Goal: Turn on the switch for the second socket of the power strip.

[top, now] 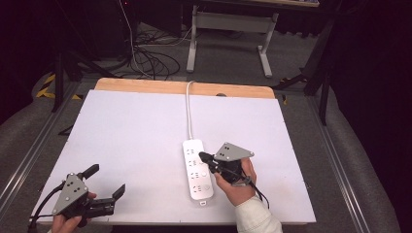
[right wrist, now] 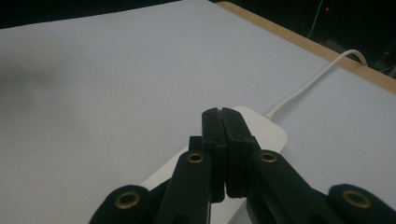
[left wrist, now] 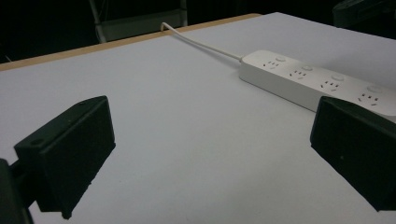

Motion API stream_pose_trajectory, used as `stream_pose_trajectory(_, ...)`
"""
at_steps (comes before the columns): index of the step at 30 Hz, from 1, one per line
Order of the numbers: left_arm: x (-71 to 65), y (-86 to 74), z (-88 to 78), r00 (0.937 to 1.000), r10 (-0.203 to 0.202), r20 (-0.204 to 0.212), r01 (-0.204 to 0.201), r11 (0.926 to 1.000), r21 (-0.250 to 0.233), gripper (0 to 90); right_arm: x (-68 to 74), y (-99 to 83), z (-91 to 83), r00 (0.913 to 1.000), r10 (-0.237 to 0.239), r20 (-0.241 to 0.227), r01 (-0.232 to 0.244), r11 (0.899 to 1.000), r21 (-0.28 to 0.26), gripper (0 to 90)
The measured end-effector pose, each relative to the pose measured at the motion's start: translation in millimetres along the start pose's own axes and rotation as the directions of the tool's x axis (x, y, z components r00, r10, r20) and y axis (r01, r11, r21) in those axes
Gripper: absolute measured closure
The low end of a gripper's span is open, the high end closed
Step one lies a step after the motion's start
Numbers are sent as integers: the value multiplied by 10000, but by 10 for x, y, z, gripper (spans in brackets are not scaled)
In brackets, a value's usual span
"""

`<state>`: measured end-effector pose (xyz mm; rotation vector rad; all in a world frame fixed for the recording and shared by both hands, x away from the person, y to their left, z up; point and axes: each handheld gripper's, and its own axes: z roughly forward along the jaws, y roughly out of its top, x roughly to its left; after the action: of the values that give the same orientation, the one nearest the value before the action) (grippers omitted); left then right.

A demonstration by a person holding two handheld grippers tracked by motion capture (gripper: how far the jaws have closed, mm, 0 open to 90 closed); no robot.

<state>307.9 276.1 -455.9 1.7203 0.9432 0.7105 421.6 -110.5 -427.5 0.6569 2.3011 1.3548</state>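
The high view takes in the floor cables beyond the white tabletop (top: 121,136), while the right gripper view shows the right hand-held gripper (right wrist: 218,114), jaws pressed together on nothing, just above the long white plastic power strip (top: 198,170), well apart from the spread left hand-held gripper (top: 104,182).

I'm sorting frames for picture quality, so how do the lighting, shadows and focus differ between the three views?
High view: the white table is evenly lit, its surroundings dark, and the power strip sharp. Left gripper view: dimmer, the near black fingers soft with faint shadows beneath. Right gripper view: the shut fingers are fairly crisp, while a blurry grey shadow lies at the left edge.
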Motion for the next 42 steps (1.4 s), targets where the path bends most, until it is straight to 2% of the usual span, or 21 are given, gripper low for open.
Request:
stream_pose_trajectory(4, -1, 2, 0, 10000, 30, -7, -30, 10000, 4, 5, 1, 6, 2, 10000, -40, -34, 40, 10000, 22, 866)
stream_pose_trajectory(6, -2, 2, 0, 10000, 46, 1, -46, 10000, 6, 5, -3, 2, 11, 9999, -27, -105, 28, 10000, 86, 815)
stream_pose_trajectory(8, 0, 2, -2, 10000, 41, -5, -41, 10000, -4, 5, -9, 3, 22, 9999, -152, -63, 151, 9998, -145, 659)
stream_pose_trajectory(9, 0, 1, 0, 10000, 9, 6, -9, 10000, -16, 5, -8, 12, 23, 9996, -270, 108, 274, 9989, -368, 584)
stream_pose_trajectory(10, 2, 2, 0, 10000, 15, 17, -15, 10000, -1, 5, -10, 10, 17, 9999, -6, 107, 11, 9991, -414, 479)
stream_pose_trajectory(11, 1, 3, 1, 10000, -14, 10, 14, 10000, 2, 5, -19, 9, 17, 9985, 545, -25, -545, 9984, -129, 419)
stream_pose_trajectory(13, 1, 7, 9, 10000, 29, 8, -29, 10000, -21, 5, -35, 12, 7, 9987, 471, -175, -473, 9988, -117, 400)
stream_pose_trajectory(15, -6, 5, 14, 10000, 25, 36, -25, 10000, -14, 5, -37, 10, -16, 9999, 158, 5, -158, 9998, -155, 345)
stream_pose_trajectory(16, -5, 6, 14, 10000, 53, 41, -53, 10000, -35, 5, -39, 12, -30, 10000, 61, 53, -60, 9998, -204, 335)
stream_pose_trajectory(23, -2, 9, 11, 10000, 27, 90, -27, 10000, -13, 5, -72, 55, -242, 9997, 232, -38, -234, 9973, -702, 277)
stream_pose_trajectory(28, -9, 17, 8, 9996, -251, 148, 252, 9996, -119, 4, -134, 30, -414, 9992, 397, -74, -401, 9961, -787, 235)
stream_pose_trajectory(35, -24, 22, 17, 9999, -112, 82, 113, 9999, -81, 4, -281, -148, -606, 9978, 640, -152, -651, 9942, -858, 171)
stream_pose_trajectory(42, -29, 19, 18, 10000, 14, 42, -14, 10000, 4, 5, -324, -364, -700, 9983, 548, -199, -563, 9947, -864, 134)
